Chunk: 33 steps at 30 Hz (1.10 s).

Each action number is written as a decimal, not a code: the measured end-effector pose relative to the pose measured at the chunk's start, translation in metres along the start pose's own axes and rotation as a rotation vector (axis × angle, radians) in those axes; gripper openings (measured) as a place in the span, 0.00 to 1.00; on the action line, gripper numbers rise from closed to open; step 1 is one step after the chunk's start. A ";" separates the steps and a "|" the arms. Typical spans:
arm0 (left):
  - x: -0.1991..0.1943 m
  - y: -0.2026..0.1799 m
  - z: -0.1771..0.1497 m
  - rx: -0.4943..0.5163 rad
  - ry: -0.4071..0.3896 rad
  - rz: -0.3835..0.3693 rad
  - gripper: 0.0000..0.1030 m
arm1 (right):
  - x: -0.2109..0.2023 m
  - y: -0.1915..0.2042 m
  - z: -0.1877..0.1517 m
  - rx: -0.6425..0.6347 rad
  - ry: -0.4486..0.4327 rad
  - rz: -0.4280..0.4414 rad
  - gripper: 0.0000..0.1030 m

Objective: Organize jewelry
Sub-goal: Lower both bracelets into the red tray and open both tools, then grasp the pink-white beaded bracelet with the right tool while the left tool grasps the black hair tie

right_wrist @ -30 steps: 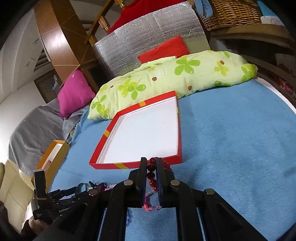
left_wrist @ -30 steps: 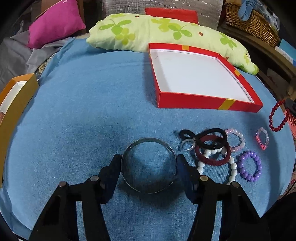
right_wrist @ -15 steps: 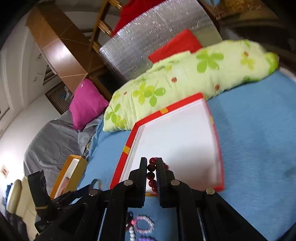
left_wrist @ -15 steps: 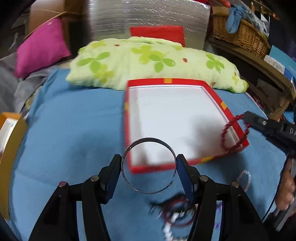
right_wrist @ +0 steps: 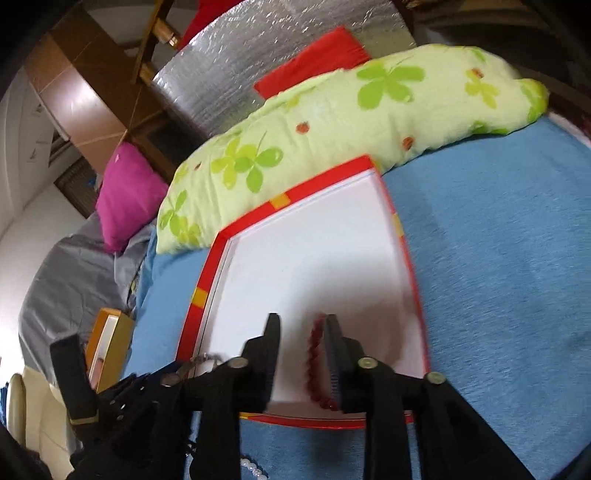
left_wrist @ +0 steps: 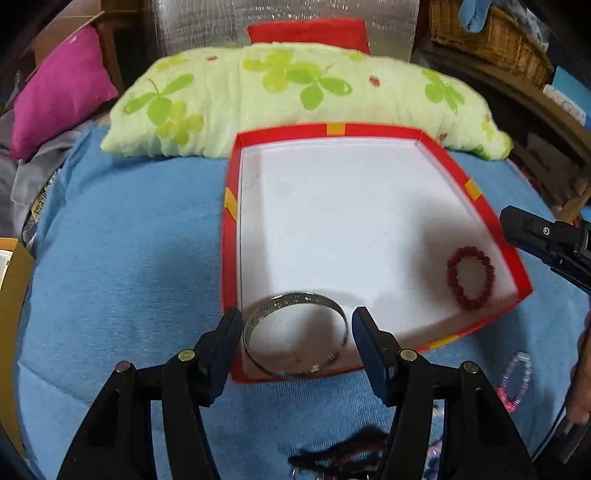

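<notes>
A red box (left_wrist: 229, 254) with a white floor lies on the blue cloth. A silver bangle (left_wrist: 295, 334) lies in its near left corner, between the open fingers of my left gripper (left_wrist: 297, 332), with small gaps at each side. A dark red bead bracelet (left_wrist: 471, 282) lies in the box's near right corner. In the right wrist view my right gripper (right_wrist: 303, 350) is open over the box (right_wrist: 207, 273), and the red bead bracelet (right_wrist: 317, 365) lies under it close to the right finger. The right gripper also shows in the left wrist view (left_wrist: 546, 240).
A pink bracelet (left_wrist: 517, 376) and dark hair ties (left_wrist: 340, 458) lie on the cloth near the front. A green flowered pillow (left_wrist: 295, 92) lies behind the box. An orange box (right_wrist: 110, 339) stands at the left edge. A wicker basket (left_wrist: 491, 33) is at the back right.
Both grippers moved over the red box and opened. The bangle and the red bead bracelet, held before, now lie in the box.
</notes>
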State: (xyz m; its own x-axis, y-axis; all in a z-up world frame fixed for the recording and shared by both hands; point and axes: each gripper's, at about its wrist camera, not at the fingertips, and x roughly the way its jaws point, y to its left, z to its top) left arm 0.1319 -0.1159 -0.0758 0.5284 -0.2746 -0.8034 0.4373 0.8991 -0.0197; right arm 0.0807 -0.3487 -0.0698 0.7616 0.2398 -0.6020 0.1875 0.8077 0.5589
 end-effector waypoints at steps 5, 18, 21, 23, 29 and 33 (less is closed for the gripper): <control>-0.036 0.007 -0.017 0.026 -0.061 0.039 0.61 | -0.030 -0.001 -0.004 -0.034 -0.044 0.005 0.42; -0.089 0.027 -0.091 -0.002 -0.059 0.048 0.61 | -0.107 -0.011 -0.065 -0.133 -0.016 -0.043 0.42; -0.088 0.023 -0.093 0.014 -0.051 0.039 0.61 | -0.112 -0.024 -0.075 -0.095 0.022 -0.057 0.42; -0.086 0.021 -0.093 0.027 -0.049 0.048 0.61 | -0.107 -0.029 -0.078 -0.086 0.050 -0.069 0.42; -0.072 0.022 -0.089 0.020 -0.008 0.058 0.61 | -0.072 -0.026 -0.084 -0.101 0.168 -0.125 0.38; -0.069 0.026 -0.089 0.007 0.004 0.045 0.61 | -0.055 -0.023 -0.087 -0.120 0.216 -0.166 0.38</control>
State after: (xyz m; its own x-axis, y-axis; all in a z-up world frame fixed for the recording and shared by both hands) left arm 0.0423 -0.0431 -0.0739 0.5448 -0.2330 -0.8056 0.4186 0.9080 0.0204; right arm -0.0195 -0.3335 -0.0994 0.5747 0.1973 -0.7942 0.2142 0.9004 0.3787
